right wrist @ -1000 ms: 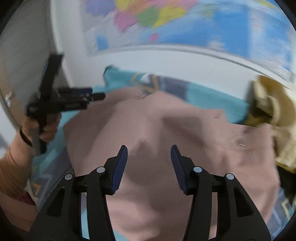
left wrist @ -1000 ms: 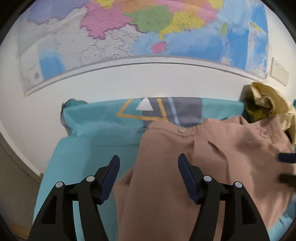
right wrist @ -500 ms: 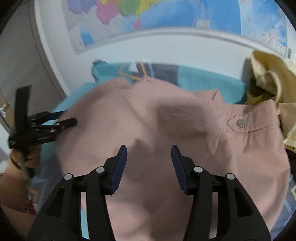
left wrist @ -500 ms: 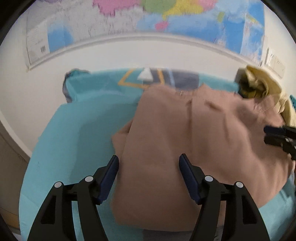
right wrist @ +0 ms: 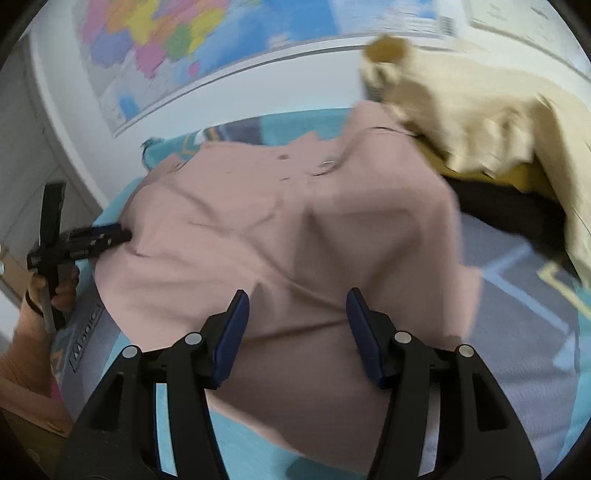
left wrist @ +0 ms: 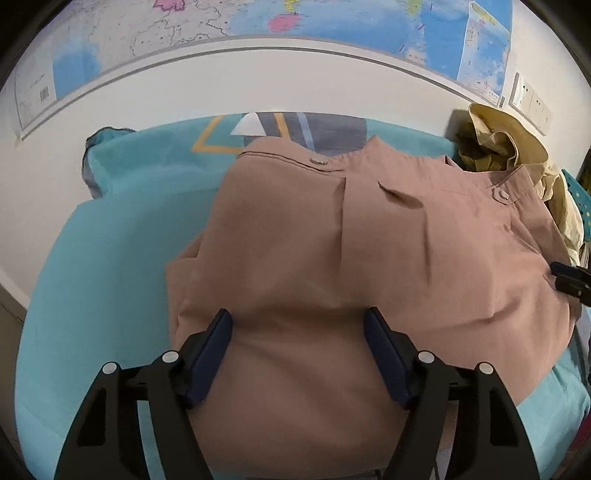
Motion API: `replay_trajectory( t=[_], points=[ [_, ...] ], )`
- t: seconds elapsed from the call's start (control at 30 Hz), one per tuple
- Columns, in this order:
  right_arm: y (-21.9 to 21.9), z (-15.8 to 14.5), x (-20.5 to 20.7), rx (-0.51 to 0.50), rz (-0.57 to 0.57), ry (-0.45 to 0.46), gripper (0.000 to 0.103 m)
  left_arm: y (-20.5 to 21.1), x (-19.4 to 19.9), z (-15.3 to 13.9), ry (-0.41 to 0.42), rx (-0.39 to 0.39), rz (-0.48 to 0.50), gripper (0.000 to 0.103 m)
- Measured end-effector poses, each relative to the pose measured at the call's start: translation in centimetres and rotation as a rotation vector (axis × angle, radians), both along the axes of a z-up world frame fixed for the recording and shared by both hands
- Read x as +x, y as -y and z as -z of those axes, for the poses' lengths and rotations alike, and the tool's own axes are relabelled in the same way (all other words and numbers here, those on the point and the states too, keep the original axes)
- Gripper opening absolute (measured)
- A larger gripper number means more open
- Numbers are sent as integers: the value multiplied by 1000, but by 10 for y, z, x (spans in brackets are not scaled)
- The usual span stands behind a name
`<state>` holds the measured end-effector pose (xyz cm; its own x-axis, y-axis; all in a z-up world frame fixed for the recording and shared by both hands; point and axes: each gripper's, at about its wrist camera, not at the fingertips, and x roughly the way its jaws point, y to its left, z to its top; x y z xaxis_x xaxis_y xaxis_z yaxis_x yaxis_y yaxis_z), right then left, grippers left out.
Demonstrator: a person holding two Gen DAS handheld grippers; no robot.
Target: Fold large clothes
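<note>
On the teal sheet [left wrist: 110, 258], below a wall map [left wrist: 332, 26], we see the brown garment [left wrist: 332, 240] spread out and partly folded, its banded edge with two metal snaps [left wrist: 318, 161] lying toward the wall. Our left gripper [left wrist: 297, 325] hangs low over the near part of the cloth with its blue-padded fingers [left wrist: 212, 354] wide apart; fabric bulges up between them, but they clamp nothing. Our right gripper [right wrist: 295, 306] is likewise spread, its pads [right wrist: 231, 332] just above the near hem, with cloth under and between them and no pinch that we can make out. In the left wrist view the right gripper's tips show at the garment's right edge, touching or just beside it (we cannot tell which). In the right wrist view the left gripper sits at the garment's left edge, held by a hand [right wrist: 55, 284] at the frame's side, and this view is blurred. A crumpled tan garment [left wrist: 506, 147] lies heaped at the far right, against the wall and touching the brown one's corner; in the right wrist view it covers much of the upper right. The sheet carries a grey panel with yellow and blue lines [left wrist: 332, 129] near the wall, partly under the brown cloth, and a similar grey patch at the right. A white switch plate [left wrist: 532, 103] sits on the wall right of the map.
</note>
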<state>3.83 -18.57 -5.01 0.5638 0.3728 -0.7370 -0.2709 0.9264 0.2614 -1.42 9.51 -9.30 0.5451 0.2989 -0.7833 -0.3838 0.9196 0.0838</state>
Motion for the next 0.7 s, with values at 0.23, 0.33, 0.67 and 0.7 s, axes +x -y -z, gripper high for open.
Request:
replay_trajectory(
  t=[0.23,0.33,0.67,0.7],
  points=[
    [-45,-40,-21,-61,-110,93,70,10,-19,-23,81,11,-28,74],
    [-111,-45,-28,-97,-320,133,70,7,-37,-36,134,-23,-52,75],
    [-235,11,-47,-480,-602,236,67,24,-91,-29,178,-166,-92,78],
    [-238,16,-47,-515,-596,250,65,28,-93,-26,178,-180,-85,78]
  ],
)
